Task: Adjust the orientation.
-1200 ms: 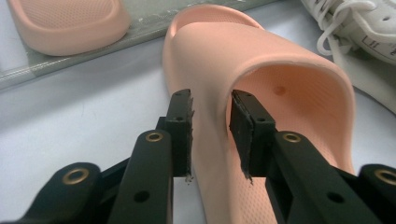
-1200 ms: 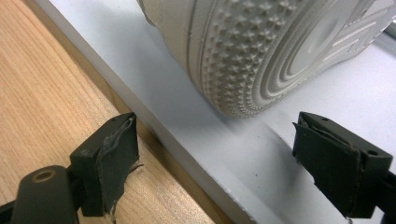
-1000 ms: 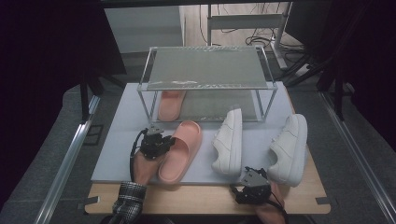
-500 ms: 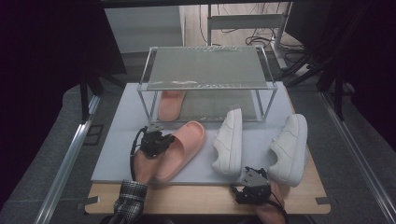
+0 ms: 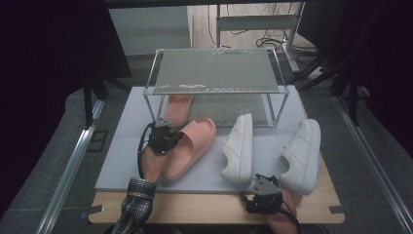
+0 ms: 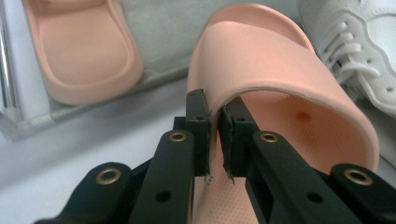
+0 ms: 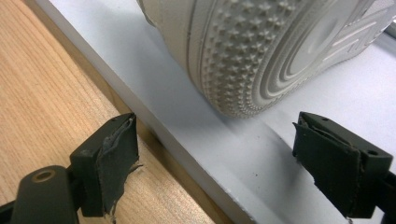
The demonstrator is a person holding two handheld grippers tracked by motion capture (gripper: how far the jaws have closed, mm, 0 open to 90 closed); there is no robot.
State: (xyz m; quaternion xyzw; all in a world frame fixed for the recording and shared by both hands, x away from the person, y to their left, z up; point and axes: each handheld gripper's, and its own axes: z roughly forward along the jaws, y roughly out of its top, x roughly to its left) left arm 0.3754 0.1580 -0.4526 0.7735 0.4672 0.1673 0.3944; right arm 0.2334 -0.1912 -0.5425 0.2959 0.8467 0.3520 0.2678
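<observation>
The pink slide (image 5: 191,146) has swung slightly since a second ago, its toe now pointing more toward the rack (image 5: 214,83), so it looks headed beside its mate (image 5: 176,108) underneath. The left gripper (image 6: 215,126) has its fingers closed on the slide's smooth, curved foam strap. The right gripper (image 7: 215,163), fingers wide open, waits at the counter (image 7: 56,93) edge by a white sneaker's (image 7: 261,51) studded rubber sole.

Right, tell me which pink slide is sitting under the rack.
The far pink slide, lying flat beneath the wire rack. The near pink slide is out on the white board, its strap pinched by the left gripper.
</observation>
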